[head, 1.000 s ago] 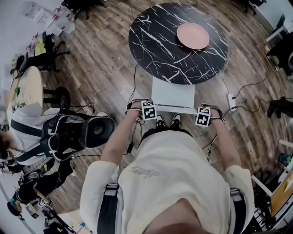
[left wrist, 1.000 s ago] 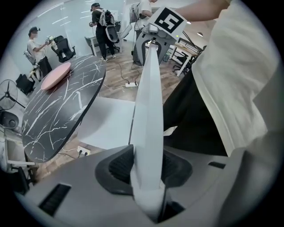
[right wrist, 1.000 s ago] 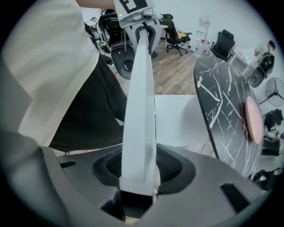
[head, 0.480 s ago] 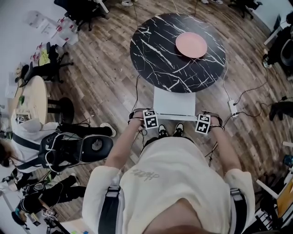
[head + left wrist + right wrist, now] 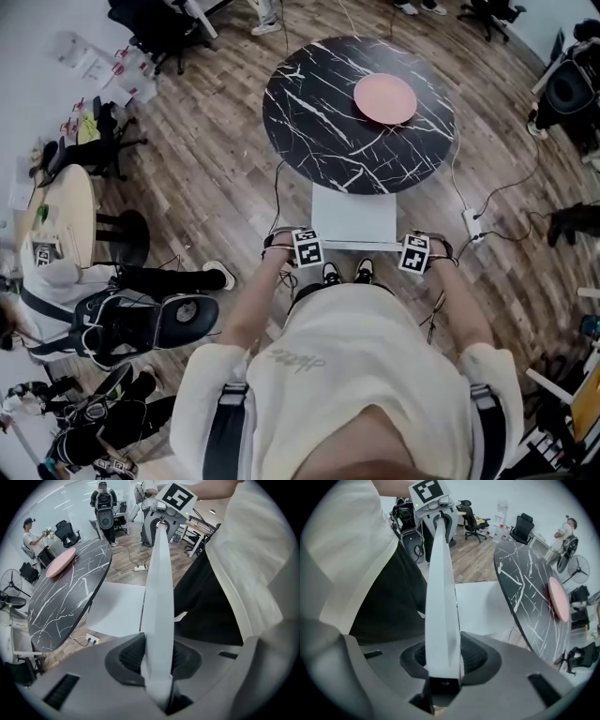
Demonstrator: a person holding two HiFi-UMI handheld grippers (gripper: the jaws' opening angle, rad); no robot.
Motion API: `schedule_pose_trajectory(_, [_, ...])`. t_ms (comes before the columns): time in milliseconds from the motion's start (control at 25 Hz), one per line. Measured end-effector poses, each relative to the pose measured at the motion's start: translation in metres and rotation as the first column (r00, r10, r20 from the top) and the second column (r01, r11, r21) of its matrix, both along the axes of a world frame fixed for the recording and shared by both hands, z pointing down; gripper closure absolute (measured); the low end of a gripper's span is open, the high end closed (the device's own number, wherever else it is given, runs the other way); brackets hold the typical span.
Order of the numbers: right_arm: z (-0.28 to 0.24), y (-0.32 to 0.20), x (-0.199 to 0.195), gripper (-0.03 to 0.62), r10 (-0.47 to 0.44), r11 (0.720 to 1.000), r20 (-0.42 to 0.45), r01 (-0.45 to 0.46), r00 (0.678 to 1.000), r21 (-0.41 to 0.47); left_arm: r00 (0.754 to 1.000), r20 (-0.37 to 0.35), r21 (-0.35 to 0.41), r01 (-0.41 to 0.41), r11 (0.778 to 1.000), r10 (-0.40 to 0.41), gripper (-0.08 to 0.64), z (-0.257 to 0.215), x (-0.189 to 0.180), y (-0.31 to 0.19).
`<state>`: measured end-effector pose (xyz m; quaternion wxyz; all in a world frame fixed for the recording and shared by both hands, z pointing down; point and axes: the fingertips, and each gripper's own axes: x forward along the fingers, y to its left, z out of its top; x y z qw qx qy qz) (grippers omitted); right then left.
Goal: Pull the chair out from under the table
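From the head view, the white chair [image 5: 354, 214] stands between the person and the round black marble table [image 5: 319, 141], its seat's far edge at or just under the tabletop's rim and most of the seat showing, so the pull looks only partly made. The left gripper [image 5: 302, 247] and right gripper [image 5: 417, 253] point down onto the two ends of the backrest [image 5: 361, 246]. I judge the pull goes best with both ends drawn back evenly toward the feet, so the chair slides straight and does not swing toward the power strip [image 5: 472, 225] and the cables on the floor beside it. A pink plate [image 5: 384, 97] lies on the table with nothing on it. In the left gripper view, the jaws have just been closing and pinch the backrest's thin top edge from both sides, while the plate shows bare at the left. In the right gripper view, the jaws have likewise just been closing and clamp the same edge at its other end, with the plate edge-on at the right and nothing seen on it
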<state>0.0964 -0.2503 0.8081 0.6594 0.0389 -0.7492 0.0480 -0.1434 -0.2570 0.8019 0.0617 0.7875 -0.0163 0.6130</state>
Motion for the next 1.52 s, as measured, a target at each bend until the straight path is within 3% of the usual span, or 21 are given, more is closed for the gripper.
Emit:
schedule_pose_trajectory(880, [-0.004,0.051,-0.006,0.469,-0.020,0.999,-0.017,0.019,1.000,-0.025,1.000,-0.003,-0.025,-0.018,1.000,0.017,0.459,-0.004,-0.005,0.047])
schedule_pose_trajectory(1520, [-0.001,0.085,0.000,0.469,-0.063,0.998,-0.005,0.063,0.998,-0.026,0.999,0.036,-0.028,0.041,0.999,-0.040,0.457,0.001,0.000,0.090])
